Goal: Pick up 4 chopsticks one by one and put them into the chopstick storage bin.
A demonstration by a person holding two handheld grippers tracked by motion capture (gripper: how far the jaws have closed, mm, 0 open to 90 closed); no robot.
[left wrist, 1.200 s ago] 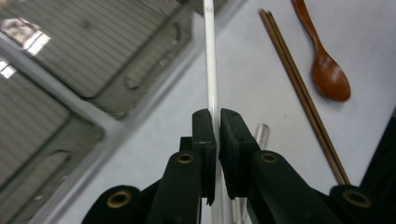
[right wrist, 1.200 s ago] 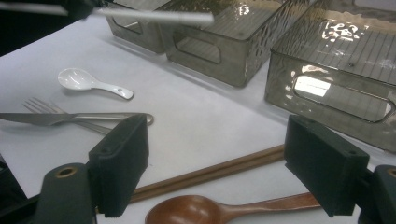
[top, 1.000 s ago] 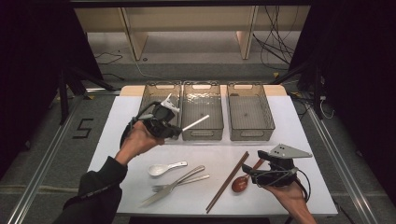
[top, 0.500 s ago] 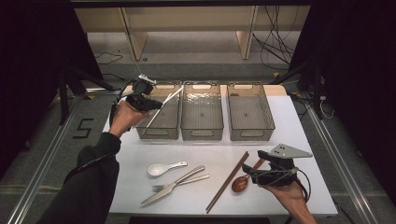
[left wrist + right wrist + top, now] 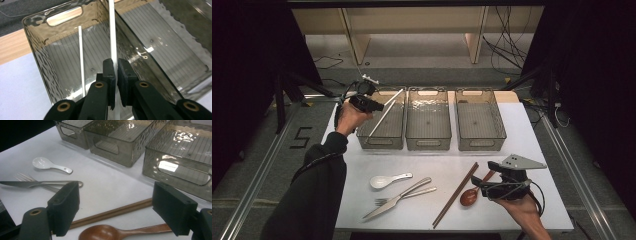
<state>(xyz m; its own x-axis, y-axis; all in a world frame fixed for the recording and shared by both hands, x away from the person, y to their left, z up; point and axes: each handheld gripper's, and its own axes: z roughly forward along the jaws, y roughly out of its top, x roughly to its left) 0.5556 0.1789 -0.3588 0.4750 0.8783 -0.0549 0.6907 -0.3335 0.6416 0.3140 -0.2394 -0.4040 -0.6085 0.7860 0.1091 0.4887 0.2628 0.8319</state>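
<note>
Table: a white table top (image 5: 447,160) is seen under a dark room, with a grey floor behind it.
Boxes: three clear smoky plastic boxes are lined up at the far side; the left box (image 5: 382,141) is under the left claw.
Left claw: the left gripper (image 5: 371,103) is held over the left box, and its black jaws are squeezed tight on a long thin white chopstick (image 5: 385,112).
White stick: the held stick is slanted, with its near end low in the left box and its far end past the jaws.
Second stick: another thin white chopstick (image 5: 81,62) is seen just beside the held one, inside the same box.
Right claw: the right gripper (image 5: 492,186) is held wide open, low over a brown wooden spoon (image 5: 473,192) and two brown wooden chopsticks (image 5: 455,195).
Hard to see: the bottom end of the held stick is cut off behind the jaws in the left gripper view.
</note>
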